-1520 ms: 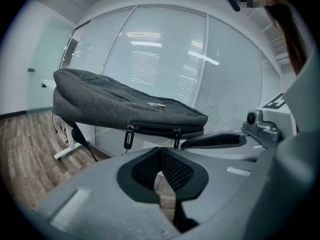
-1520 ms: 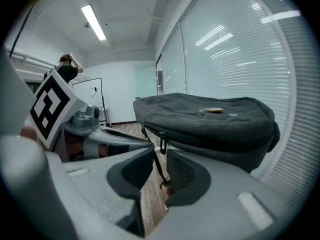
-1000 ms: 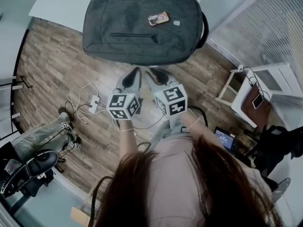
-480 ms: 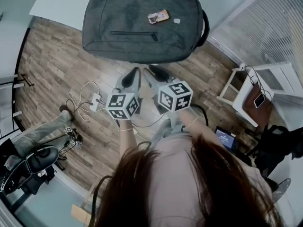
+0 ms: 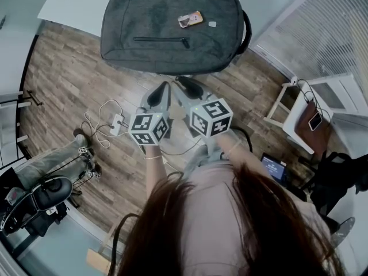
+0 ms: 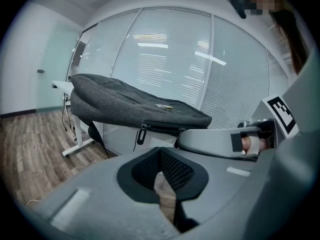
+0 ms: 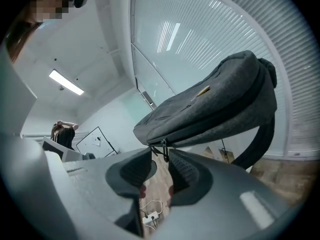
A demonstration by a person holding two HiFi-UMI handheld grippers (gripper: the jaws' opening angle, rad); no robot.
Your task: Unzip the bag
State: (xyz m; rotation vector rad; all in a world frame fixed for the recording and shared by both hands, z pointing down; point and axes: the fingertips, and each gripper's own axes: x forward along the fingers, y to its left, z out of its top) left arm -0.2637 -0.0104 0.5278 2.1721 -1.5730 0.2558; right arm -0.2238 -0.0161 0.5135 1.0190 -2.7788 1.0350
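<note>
A dark grey backpack (image 5: 172,27) lies flat on a white table (image 5: 75,4), its front pocket zip (image 5: 161,39) closed. Black zip pulls (image 7: 163,149) hang from its near edge, just beyond my right gripper (image 7: 161,166). That gripper is open, and its pads (image 7: 185,169) touch nothing. In the head view the right gripper (image 5: 185,88) sits just under the bag's edge. My left gripper (image 5: 160,92) is beside it, shut and empty. From the left gripper (image 6: 160,156) view, the backpack (image 6: 130,104) is ahead, with a zip pull (image 6: 141,134) dangling.
A power strip with white cables (image 5: 115,122) lies on the wood floor at left. A white side stand holding a phone (image 5: 310,122) is at right. Dark equipment (image 5: 40,194) stands at lower left. Glass walls with blinds are behind the table. A person (image 7: 62,131) stands far off.
The right gripper's jaws have spread wider and it has crept slightly toward the bag's near edge. The left gripper has stayed put and shut.
</note>
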